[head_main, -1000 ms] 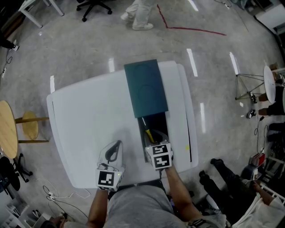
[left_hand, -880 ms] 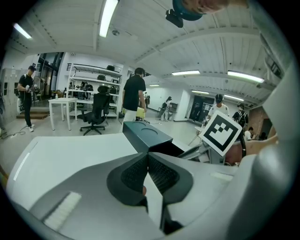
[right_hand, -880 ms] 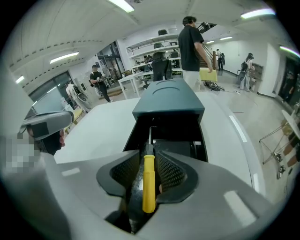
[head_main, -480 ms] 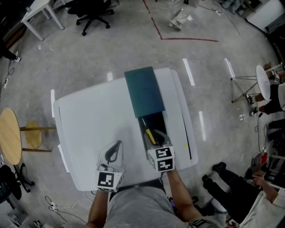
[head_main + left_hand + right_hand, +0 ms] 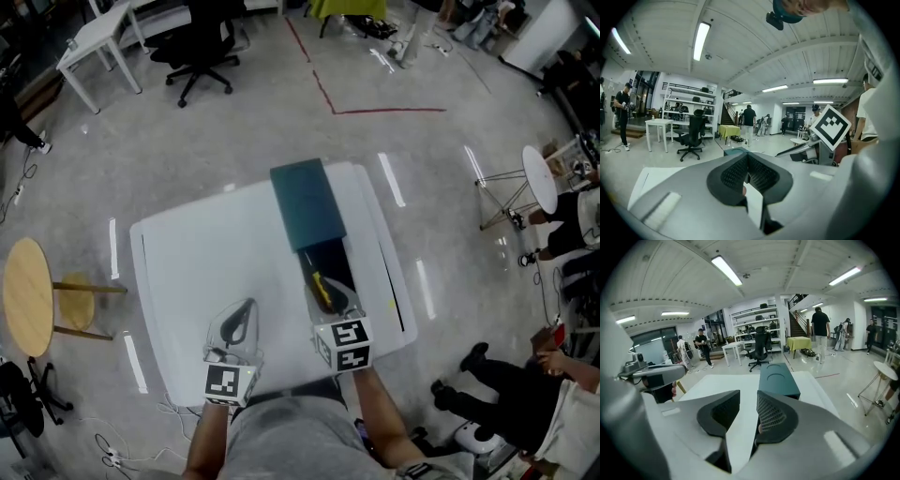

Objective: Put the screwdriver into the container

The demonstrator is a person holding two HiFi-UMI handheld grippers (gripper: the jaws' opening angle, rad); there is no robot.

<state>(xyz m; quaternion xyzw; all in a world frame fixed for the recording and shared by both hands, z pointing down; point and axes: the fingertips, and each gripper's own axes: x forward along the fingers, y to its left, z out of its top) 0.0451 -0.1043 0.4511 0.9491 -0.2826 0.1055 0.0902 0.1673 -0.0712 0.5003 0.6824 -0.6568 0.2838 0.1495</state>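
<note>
In the container: the yellow-handled screwdriver (image 5: 323, 290) lies lengthwise on the floor of the dark container (image 5: 339, 262), touching neither tool. Judged from that, the task's 1 step looks done.
On the desk: the container sits toward the right side of the white desk (image 5: 216, 262). Its teal lid (image 5: 307, 204) is slid to the far end, so the near half is open, presumably to let the screwdriver go in from above.
Right tool: the right tool (image 5: 748, 398) hangs over the near end of the container and points forward and down along it. Its jaws stand apart and have just been closing a little, with nothing between them, so it has released.
Left tool: the left tool (image 5: 747, 161) is over bare desk to the left of the container. Its jaws are clenched together on nothing. It seems to be kept aside so that the open half stays free for the other hand.
Lie of the screwdriver: it lies along the container's long axis, probably because the narrow box admits it no other way.
Left open: the lid is not over the screwdriver. Whether it should be closed, the task does not say.
</note>
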